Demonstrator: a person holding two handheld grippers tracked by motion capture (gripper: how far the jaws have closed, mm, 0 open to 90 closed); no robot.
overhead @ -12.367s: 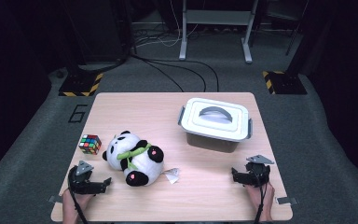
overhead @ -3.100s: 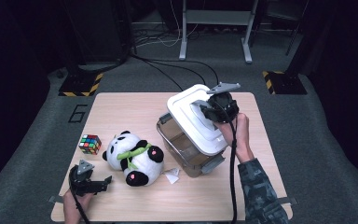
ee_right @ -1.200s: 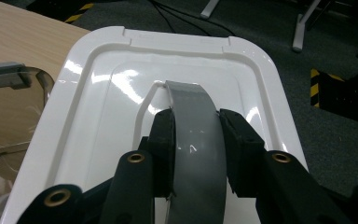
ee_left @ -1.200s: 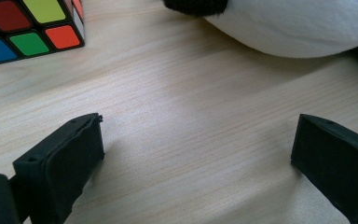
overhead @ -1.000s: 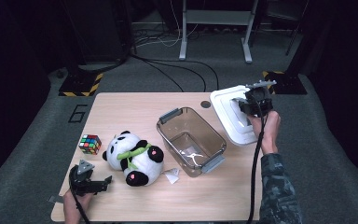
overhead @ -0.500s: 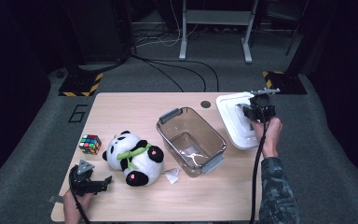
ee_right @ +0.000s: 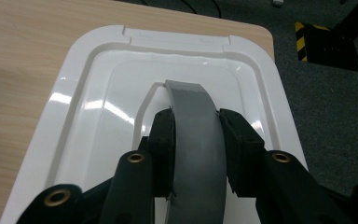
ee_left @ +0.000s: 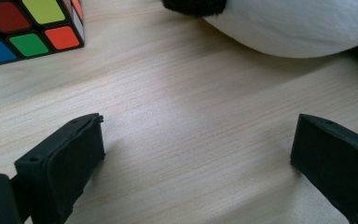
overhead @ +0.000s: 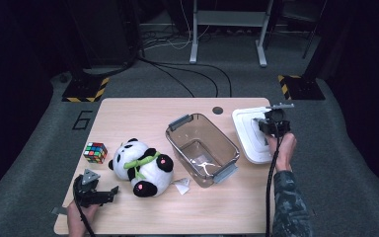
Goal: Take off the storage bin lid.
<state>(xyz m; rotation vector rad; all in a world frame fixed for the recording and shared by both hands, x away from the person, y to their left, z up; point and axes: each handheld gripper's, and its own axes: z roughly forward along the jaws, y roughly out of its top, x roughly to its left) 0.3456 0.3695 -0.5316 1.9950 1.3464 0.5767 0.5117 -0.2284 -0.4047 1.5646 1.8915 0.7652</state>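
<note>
Right gripper (ee_right: 196,140) is clamped on the white lid's (overhead: 251,136) grey handle (ee_right: 193,121), just right of the clear bin (overhead: 202,148); left gripper (ee_left: 196,154) sits released, well left of it.

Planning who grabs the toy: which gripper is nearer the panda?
Left. The left gripper rests just beside the panda; the right gripper grips the lid across the table.

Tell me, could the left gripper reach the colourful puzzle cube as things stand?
Probably yes. The left gripper lies open and empty, and bare wooden table separates it from the colourful puzzle cube; the plush panda sits off to one side.
</note>
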